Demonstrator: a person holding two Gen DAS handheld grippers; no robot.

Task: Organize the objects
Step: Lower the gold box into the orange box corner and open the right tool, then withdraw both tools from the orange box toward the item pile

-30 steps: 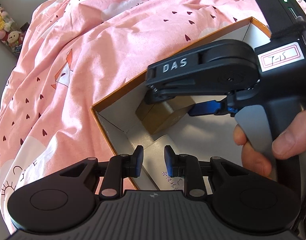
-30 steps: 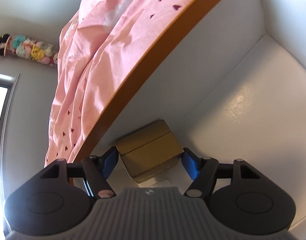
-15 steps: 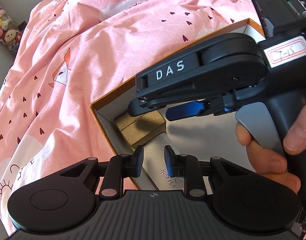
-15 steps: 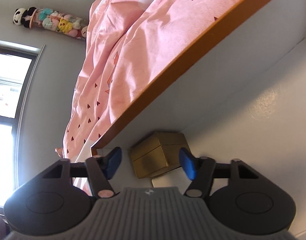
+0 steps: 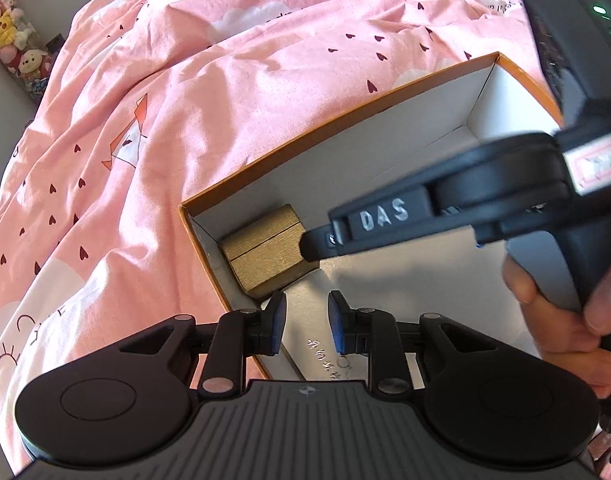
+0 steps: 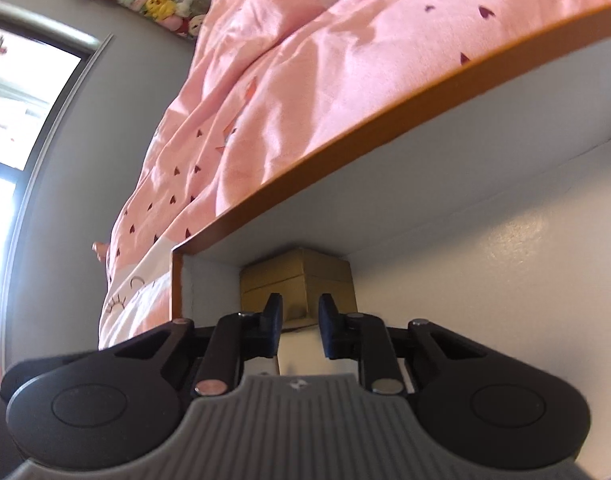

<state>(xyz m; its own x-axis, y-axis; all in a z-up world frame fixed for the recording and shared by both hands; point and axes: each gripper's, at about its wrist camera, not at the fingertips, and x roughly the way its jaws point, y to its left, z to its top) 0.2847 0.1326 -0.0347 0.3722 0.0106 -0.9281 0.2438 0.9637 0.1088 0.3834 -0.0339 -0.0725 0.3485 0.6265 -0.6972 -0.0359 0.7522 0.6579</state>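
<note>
Surface: a bed with a pink heart-print duvet [image 5: 233, 92].
On it: an open orange-edged box [image 5: 333, 128] with white inside walls, lying just ahead of the left gripper [image 5: 303, 328], its near corner under the fingertips.

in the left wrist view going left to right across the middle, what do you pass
row of plush toys → pink heart-print duvet → orange rim of the white-lined cardboard box → small gold box in its corner → black right gripper → person's hand
</note>
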